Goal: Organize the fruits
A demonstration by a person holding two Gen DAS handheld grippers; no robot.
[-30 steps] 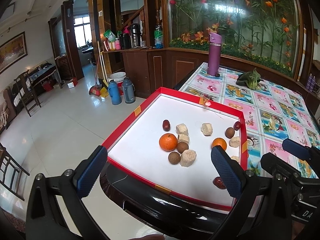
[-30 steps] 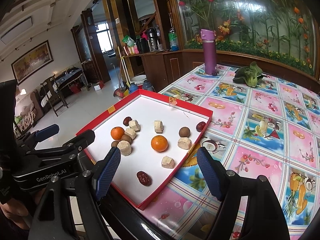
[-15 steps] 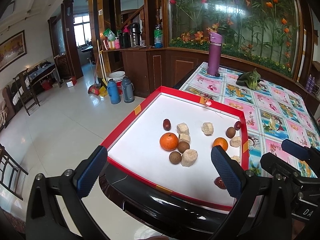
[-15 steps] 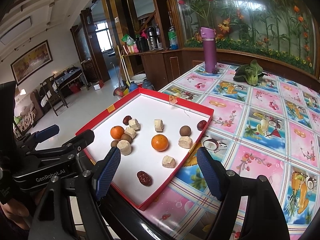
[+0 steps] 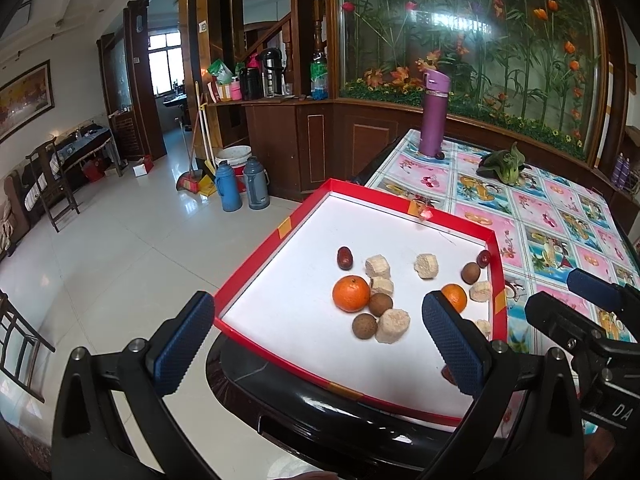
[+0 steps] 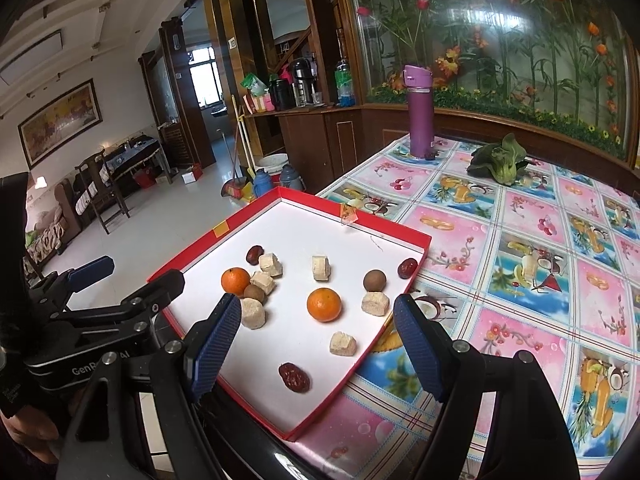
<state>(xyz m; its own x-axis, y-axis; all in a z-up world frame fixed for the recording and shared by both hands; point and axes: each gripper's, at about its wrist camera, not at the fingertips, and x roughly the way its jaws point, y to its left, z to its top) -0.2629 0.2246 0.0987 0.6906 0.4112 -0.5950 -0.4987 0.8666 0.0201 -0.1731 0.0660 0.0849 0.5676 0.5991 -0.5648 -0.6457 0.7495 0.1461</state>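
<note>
As seen from left wrist: left gripper (image 5: 320, 344) held wide, empty, near red tray (image 5: 256, 264); fruits (image 5: 351, 293) scattered mixed inside. From right wrist: right gripper (image 6: 316, 344) spread wide, nothing gripped; oranges (image 6: 324, 304) apart, no grouping shown.

A shallow red tray (image 6: 416, 258) with a white floor lies flat at the table's corner; two round oranges (image 6: 324, 304) rest in it, one near the middle, one (image 6: 235, 281) toward the left side in a cluster; pale beige chunks (image 6: 321, 267) lie scattered among them; small brown round fruits (image 6: 375, 280) sit singly; dark red dates (image 6: 294, 377) lie near the edges, one (image 6: 407, 268) at the right wall.
</note>
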